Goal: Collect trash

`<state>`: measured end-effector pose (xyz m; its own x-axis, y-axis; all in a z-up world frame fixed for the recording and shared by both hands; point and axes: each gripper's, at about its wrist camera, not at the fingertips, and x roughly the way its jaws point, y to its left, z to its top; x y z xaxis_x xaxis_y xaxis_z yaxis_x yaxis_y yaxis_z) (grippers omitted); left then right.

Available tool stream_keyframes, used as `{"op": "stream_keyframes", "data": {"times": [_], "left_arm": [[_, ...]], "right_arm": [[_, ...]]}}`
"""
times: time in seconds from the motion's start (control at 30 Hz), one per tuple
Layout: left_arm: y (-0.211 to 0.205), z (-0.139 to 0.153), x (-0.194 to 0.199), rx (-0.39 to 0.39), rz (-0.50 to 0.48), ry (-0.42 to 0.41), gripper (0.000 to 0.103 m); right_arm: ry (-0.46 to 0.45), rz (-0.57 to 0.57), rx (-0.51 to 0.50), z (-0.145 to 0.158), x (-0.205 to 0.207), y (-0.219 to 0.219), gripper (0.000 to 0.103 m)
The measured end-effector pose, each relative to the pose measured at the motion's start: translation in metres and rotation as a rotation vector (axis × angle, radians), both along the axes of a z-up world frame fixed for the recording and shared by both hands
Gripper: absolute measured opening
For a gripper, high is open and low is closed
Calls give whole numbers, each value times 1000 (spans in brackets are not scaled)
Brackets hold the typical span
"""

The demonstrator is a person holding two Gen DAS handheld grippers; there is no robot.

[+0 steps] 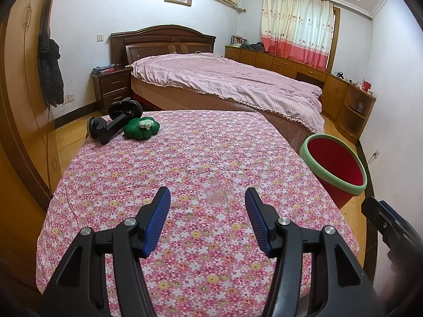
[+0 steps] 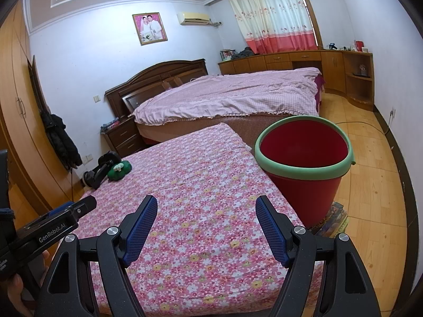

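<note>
While both grippers hover spread and empty, collecting has not begun.
Left gripper (image 1: 207,204), right gripper (image 2: 206,212): next reach the green toy (image 1: 142,128) at 11 o'clock; red bucket (image 2: 304,155) waits at 1.

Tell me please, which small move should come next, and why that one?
Probably the left gripper should reach forward toward the green flower-shaped object at the far left corner of the floral cloth. Both grippers are open and empty, the green object and the black holder beside it are the only loose items, and the red bucket stands empty on the right.
</note>
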<state>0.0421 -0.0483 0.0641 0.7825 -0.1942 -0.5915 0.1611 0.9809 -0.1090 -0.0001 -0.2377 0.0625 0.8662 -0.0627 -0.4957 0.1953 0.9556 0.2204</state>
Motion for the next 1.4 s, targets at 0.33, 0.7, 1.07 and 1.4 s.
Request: {"op": "stream_keyframes", "data": {"times": [0.33,0.7,1.07,1.4], "left_arm": [[0,0,0,-1,-1,0,59],[0,0,0,-1,-1,-1,59],[0,0,0,-2,-1,-3,59],[1,1,-1,-3,1,-5,59]], "right_arm": [[0,0,0,0,0,0,78],[1,1,0,0,1,1,78],[0,2,-1,0,1,1,78],[-2,3,-3,0,1,3,78]]}}
